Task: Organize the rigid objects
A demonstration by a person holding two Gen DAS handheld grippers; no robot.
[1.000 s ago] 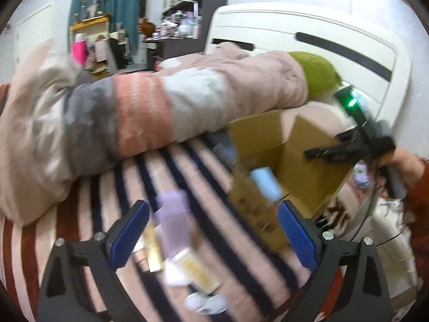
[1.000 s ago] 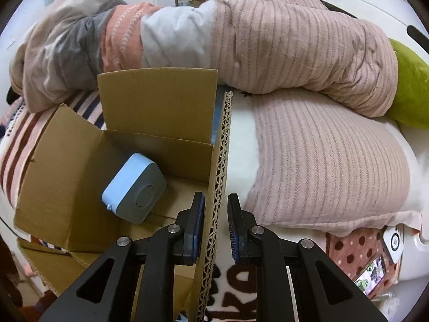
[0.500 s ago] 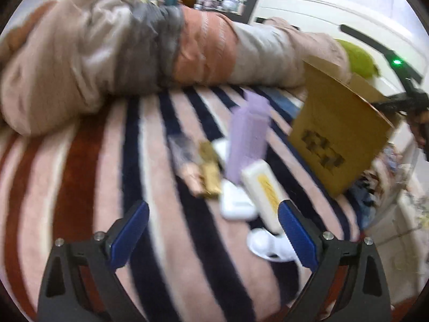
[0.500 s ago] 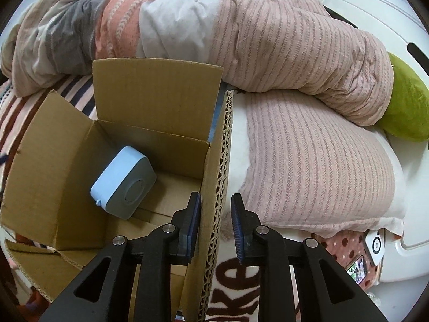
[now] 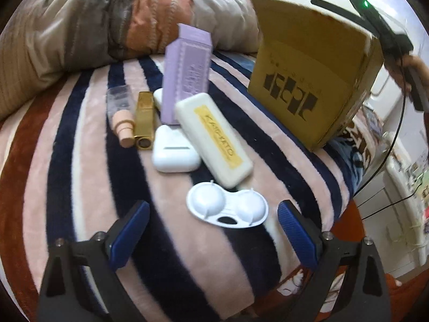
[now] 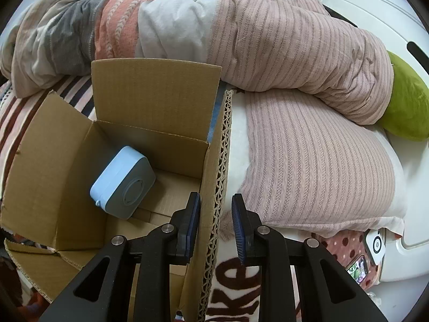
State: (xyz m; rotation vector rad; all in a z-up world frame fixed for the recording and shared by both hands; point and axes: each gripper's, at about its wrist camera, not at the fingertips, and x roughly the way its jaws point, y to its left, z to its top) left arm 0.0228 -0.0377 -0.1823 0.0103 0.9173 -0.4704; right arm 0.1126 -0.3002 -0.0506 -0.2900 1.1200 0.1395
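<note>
cardboard box (image 6: 150, 102) flap edge btwn r fingers (image 6: 193, 224)

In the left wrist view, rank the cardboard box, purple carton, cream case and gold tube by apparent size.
1. Brown cardboard box
2. Tall purple carton
3. Cream oblong case, close to the carton and nearer the camera, so unsure
4. Gold tube

Soft indoor light, fisheye-warped edges

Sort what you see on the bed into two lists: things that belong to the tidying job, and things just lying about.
Job: box, blue case, lens case, earbud case, cream case, purple carton, gold tube.

Lying about: duvet, green cushion, phone.
</note>
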